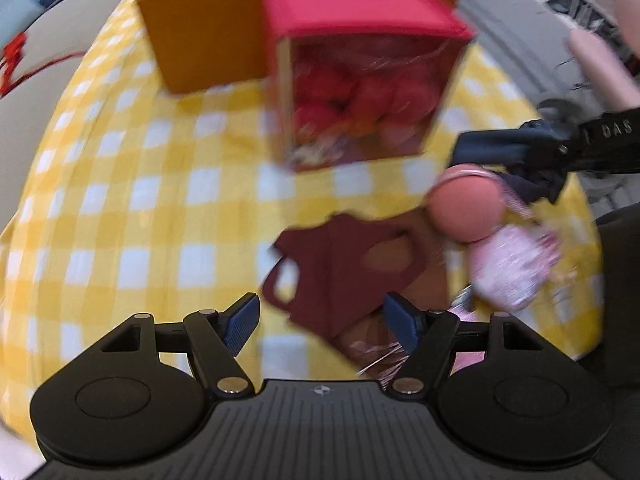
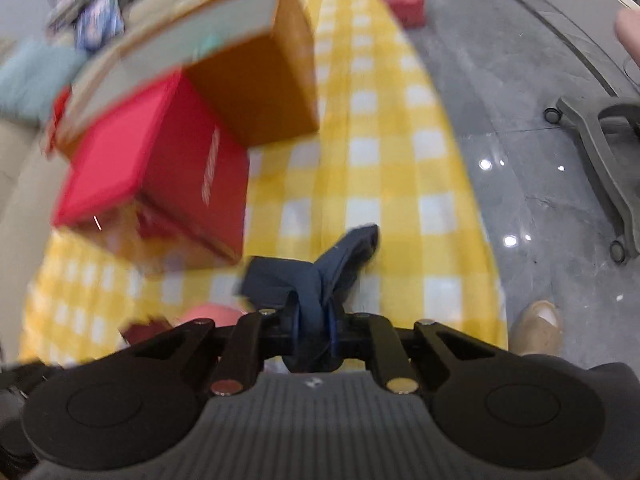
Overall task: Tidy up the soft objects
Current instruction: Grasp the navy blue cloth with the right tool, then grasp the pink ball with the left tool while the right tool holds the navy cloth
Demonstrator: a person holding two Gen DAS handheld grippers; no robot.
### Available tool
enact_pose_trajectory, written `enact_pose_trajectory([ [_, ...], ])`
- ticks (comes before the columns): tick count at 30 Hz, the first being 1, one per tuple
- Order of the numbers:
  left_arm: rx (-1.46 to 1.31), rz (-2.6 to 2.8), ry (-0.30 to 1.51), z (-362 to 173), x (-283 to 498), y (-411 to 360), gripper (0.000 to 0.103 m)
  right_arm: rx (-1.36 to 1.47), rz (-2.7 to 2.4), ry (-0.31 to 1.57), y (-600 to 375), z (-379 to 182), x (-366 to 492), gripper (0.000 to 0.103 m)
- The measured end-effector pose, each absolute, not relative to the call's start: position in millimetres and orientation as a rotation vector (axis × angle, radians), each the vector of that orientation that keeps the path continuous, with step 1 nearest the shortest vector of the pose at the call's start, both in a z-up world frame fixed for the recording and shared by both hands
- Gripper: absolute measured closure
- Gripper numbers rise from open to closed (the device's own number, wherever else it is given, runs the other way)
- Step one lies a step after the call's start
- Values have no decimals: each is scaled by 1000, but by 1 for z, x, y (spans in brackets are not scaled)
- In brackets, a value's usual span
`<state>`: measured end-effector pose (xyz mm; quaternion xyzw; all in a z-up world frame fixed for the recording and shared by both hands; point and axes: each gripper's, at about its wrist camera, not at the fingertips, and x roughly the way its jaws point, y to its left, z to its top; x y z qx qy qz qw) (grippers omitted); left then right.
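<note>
two boxes, one red, one orange; one maroon mask; one navy cloth; one pink ball

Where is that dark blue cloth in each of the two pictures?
Left wrist view: dark blue cloth at the right edge, clamped in the right gripper.
Right wrist view: lower centre, bunched between the closed jaws.
Shared landmark: the red box.

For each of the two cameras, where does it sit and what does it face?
Left wrist: on the left gripper, open, angled down at a maroon mask; the right gripper and a forearm show.
Right wrist: on the right gripper, shut on navy cloth, facing the floor too.
Shared: checked cloth, red box, orange box, pink ball, navy cloth.
</note>
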<state>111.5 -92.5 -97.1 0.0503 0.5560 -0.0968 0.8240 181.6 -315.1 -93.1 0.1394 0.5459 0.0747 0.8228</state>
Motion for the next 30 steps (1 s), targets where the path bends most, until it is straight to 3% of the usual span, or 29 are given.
enact_pose_trajectory([
  [6,72,-363,1101,-102,117,-121,20,465,167,1037,-340,-75,174,92],
  [13,1,-460,997,-118,135,-141,19,545,180,1030,-347,-80,174,91],
  [21,20,-515,1039,-124,147,-168,20,590,215,1037,-350,-85,175,91],
  [23,-12,-500,1066,-125,150,-171,23,599,215,1037,-352,-86,175,91],
  [25,-72,-498,1101,-126,152,-170,41,608,217,1037,-353,-86,175,91],
  [30,-116,-458,1115,-115,146,-158,48,624,224,1043,-356,-88,175,91],
])
